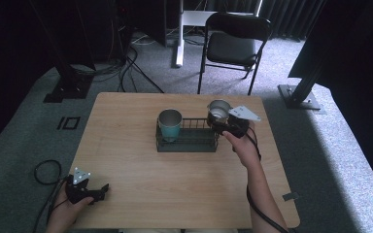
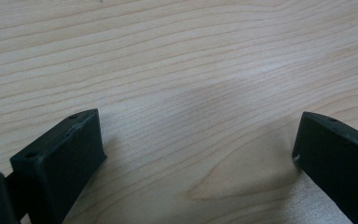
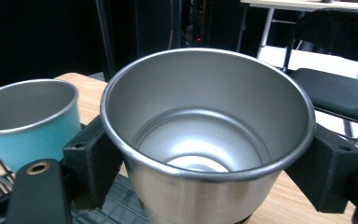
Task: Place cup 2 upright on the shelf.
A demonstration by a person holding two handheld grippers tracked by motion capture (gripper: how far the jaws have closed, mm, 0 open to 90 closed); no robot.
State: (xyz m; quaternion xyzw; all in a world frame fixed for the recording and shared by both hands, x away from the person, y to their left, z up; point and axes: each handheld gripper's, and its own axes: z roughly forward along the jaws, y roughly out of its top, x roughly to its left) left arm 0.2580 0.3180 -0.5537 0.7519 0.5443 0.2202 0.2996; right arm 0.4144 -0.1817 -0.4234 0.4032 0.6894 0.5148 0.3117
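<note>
Steel cup clamped in the right fingers at the rack's right end

Nearest, the left gripper (image 1: 97,193) rests on the tabletop (image 1: 126,160) well short of the rack (image 1: 187,141), its fingers (image 2: 58,161) apart on nothing. Farther off, the right gripper (image 1: 223,121) holds the steel cup (image 3: 205,140) upright, mouth up, fingers (image 3: 93,161) pressed on either side, over the rack's right end. The blue cup (image 1: 170,124) stands in the rack's left end, so I judge the free right end is the target.

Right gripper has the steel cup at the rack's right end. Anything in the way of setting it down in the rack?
Nothing visible. The right gripper holds the steel cup over the right end of the wire rack. The teal cup stands at the rack's left end, clear of it.
</note>
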